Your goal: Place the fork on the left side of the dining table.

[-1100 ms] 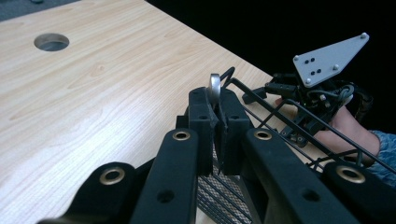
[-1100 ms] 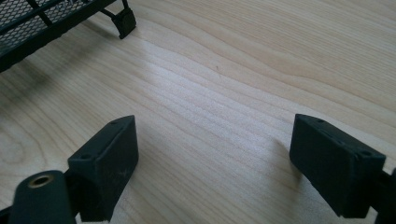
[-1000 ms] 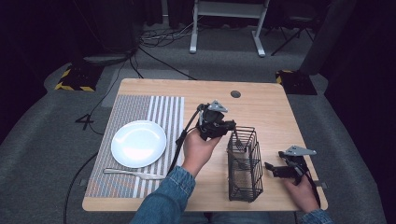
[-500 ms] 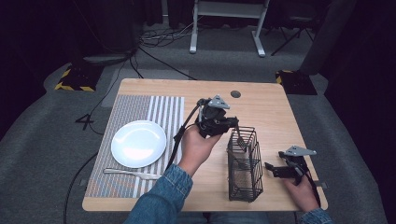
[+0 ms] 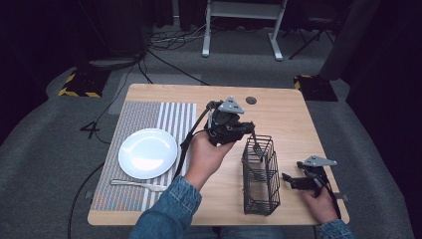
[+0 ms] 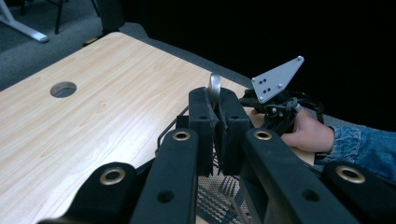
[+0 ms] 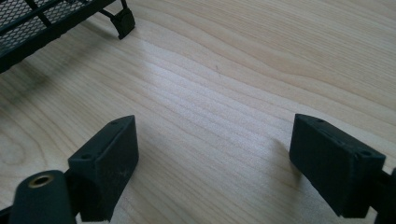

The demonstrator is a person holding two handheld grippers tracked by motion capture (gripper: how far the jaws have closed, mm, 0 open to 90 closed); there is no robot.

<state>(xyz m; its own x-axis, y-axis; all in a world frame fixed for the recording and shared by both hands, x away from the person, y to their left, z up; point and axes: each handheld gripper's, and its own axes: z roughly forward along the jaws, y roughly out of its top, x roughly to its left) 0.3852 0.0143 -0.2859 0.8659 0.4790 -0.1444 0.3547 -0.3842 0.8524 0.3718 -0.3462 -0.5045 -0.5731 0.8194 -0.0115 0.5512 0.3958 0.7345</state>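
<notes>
A white plate [image 5: 148, 153] and a fork [image 5: 138, 185] are seen on the striped mat [image 5: 149, 117] by the left edge of the table [image 5: 288, 119]. In the middle, a second fork [image 5: 257, 147] is clamped in the left gripper [image 5: 247, 128], tines down, over the far end of the wire basket [image 5: 261, 179]. The fork could be caught on the wires and the basket tipped over. By the right edge, the right gripper [image 5: 288, 180] is held apart, empty.

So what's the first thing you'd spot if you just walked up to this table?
Probably the left gripper in the middle, shut on a fork that hangs tines-down over the black wire basket. Next, the white plate on the striped mat at the left, with another fork lying in front of it.
</notes>
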